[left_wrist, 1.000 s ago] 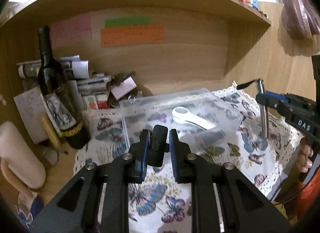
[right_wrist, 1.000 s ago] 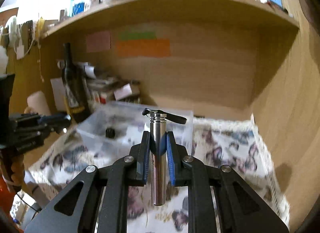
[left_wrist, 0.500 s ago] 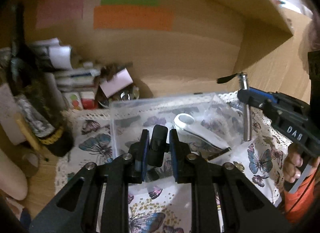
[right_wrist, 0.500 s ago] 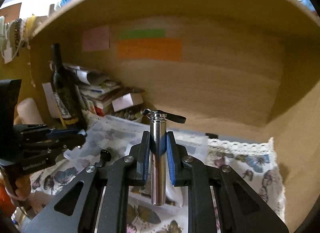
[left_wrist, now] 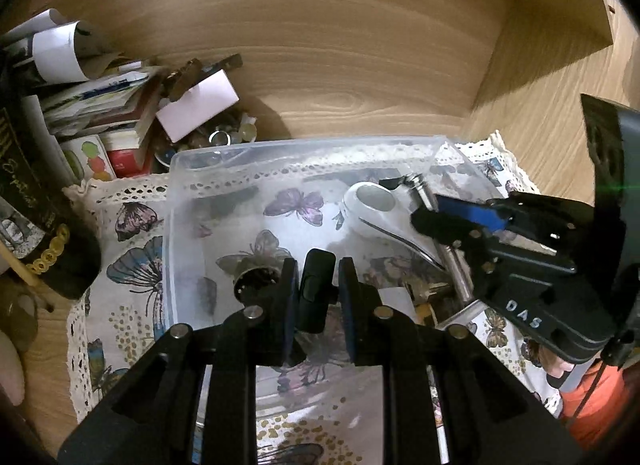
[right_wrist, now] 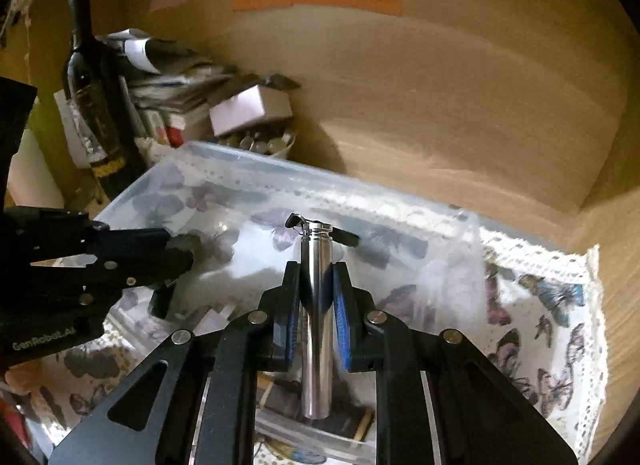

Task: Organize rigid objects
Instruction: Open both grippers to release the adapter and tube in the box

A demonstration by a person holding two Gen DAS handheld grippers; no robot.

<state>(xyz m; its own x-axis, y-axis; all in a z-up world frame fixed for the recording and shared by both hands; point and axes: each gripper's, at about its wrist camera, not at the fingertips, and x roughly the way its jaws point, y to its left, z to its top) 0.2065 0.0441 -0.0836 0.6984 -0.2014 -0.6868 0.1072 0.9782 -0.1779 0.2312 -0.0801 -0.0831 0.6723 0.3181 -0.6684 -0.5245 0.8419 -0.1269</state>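
My left gripper (left_wrist: pixel 317 289) is shut on a small black object (left_wrist: pixel 314 293) and holds it over the clear plastic bin (left_wrist: pixel 200 161). My right gripper (right_wrist: pixel 316 289) is shut on a silver metal cylinder (right_wrist: pixel 316 325) with a black strap at its top, held upright over the same bin (right_wrist: pixel 400 201). In the left wrist view the right gripper (left_wrist: pixel 452 217) reaches in from the right, above a white oval tool (left_wrist: pixel 372 209) that lies in the bin. A small round black part (left_wrist: pixel 256 279) also lies in the bin.
A dark wine bottle (right_wrist: pixel 92 105) stands left of the bin. Stacked papers and boxes (left_wrist: pixel 100 105) and a bowl of small metal items (left_wrist: pixel 216 137) crowd the back left corner. A butterfly-print cloth (right_wrist: pixel 540 325) covers the shelf. Wooden walls close in behind and to the right.
Both grippers have moved forward and down over the bin, each with its object still held. The bin now fills the middle of both views.
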